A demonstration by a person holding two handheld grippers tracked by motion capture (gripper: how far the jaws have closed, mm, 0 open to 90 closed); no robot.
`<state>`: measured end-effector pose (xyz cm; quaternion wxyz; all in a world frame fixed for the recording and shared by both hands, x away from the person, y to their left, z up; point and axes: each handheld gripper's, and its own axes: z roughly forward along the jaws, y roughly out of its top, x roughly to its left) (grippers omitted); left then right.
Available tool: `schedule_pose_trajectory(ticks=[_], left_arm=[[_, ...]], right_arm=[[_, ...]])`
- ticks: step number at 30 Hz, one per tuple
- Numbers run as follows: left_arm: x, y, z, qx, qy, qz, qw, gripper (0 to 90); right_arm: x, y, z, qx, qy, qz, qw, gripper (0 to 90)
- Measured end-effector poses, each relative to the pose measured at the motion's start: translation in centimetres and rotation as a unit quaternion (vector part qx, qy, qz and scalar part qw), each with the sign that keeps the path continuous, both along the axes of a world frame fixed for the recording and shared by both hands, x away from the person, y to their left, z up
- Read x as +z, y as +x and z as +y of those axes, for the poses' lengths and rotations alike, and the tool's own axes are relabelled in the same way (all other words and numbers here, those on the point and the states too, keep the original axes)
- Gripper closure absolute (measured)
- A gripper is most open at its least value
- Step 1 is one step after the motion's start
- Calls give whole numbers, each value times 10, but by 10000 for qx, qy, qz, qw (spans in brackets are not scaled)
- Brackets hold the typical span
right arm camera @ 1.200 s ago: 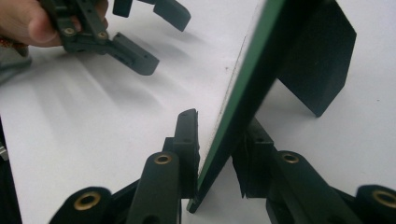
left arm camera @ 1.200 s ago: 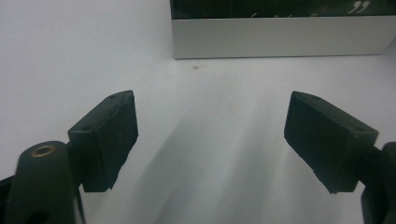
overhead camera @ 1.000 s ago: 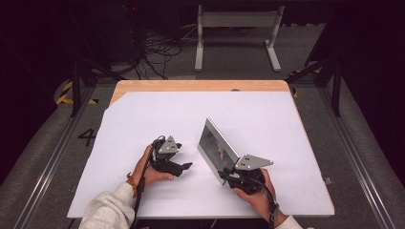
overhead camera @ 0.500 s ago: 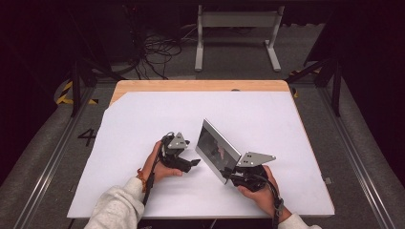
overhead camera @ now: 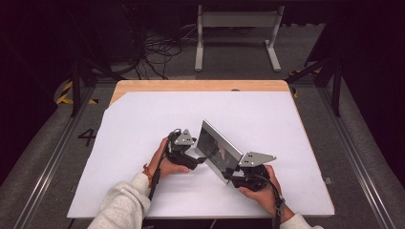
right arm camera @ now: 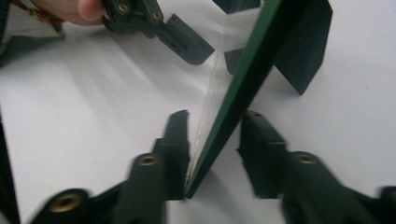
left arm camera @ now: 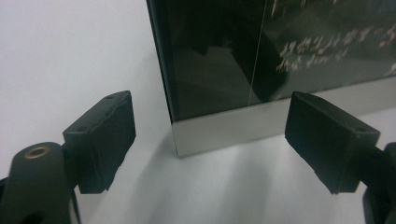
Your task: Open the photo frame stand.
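A glass-fronted picture frame with a silver border stands tilted on the white table sheet, propped on a dark back leg. My right gripper is at its near lower corner. In the right gripper view its jaws have just been opening and straddle the frame's edge with gaps showing. My left gripper sits at the frame's left end. Its jaws stand wide open, with the frame's corner just ahead and between them. The left gripper also appears in the right gripper view.
The sheet covers a wooden table whose far edge shows. Behind it on the floor are a metal stand and loose cables. Metal rails run along both sides of the table.
My left hand and gripper have moved right, up to the frame's left end. The right hand and the frame have stayed in place.
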<state>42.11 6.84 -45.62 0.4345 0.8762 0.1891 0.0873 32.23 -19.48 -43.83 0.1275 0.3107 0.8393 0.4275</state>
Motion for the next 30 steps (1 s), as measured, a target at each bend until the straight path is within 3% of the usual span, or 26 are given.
schedule_pose_trajectory(ticks=[5, 9, 10, 12, 15, 22, 30], left_arm=[[1, 3, -5, -84, -89, 87, 9999, 142], [3, 2, -8, -290, -144, 96, 9994, 160], [4, 0, -10, -401, -124, 77, 9991, 162], [5, 0, -11, -442, -104, 65, 9989, 168], [4, 0, -12, -441, -125, 90, 9989, 163], [5, 1, -6, -510, -165, 209, 9983, 221], [8, -7, 3, -526, -29, 219, 9984, 308]], right_arm=[[1, -5, -3, 15, -37, 2, 10000, 581], [3, -13, -8, 11, 25, -78, 10000, 648], [5, -17, -9, 55, 24, -187, 9998, 707], [7, -19, -9, 11, 48, -323, 9995, 758], [8, -19, -10, 28, 51, -324, 9995, 790], [8, -18, -12, 59, 116, -286, 9995, 801], [7, -13, -19, -36, 181, -259, 9995, 806]])
